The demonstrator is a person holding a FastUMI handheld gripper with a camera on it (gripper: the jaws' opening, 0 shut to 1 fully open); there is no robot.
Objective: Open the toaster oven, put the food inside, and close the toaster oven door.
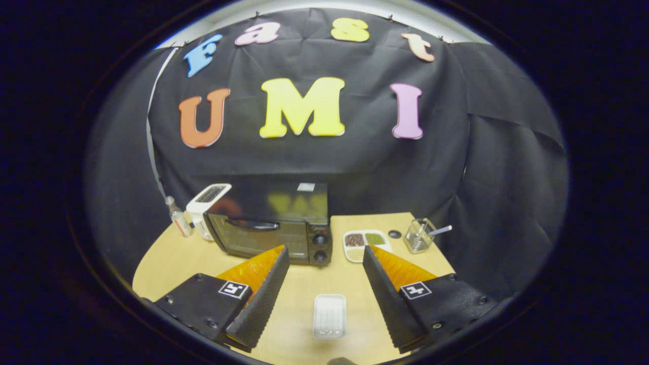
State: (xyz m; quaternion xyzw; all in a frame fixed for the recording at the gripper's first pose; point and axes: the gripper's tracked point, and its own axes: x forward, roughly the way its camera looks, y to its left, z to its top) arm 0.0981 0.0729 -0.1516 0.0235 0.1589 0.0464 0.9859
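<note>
A black toaster oven point(271, 228) stands at the back of the wooden table, its glass door shut and the handle across the top of the door. Two knobs sit on its right side. A small white rectangular tray point(329, 315) lies flat on the table between my fingers; whether food lies on it I cannot tell. My gripper point(324, 253) is open wide, held above the table in front of the oven, with nothing between its fingers. The left fingertip overlaps the oven's lower front corner in the view.
A white toaster point(205, 203) and a small bottle point(178, 217) stand left of the oven. Right of it are a divided dish of beans point(366, 244), a dark round disc point(394, 234) and a clear container with a utensil point(420, 235). The table's bare wood point(167, 258) spreads left.
</note>
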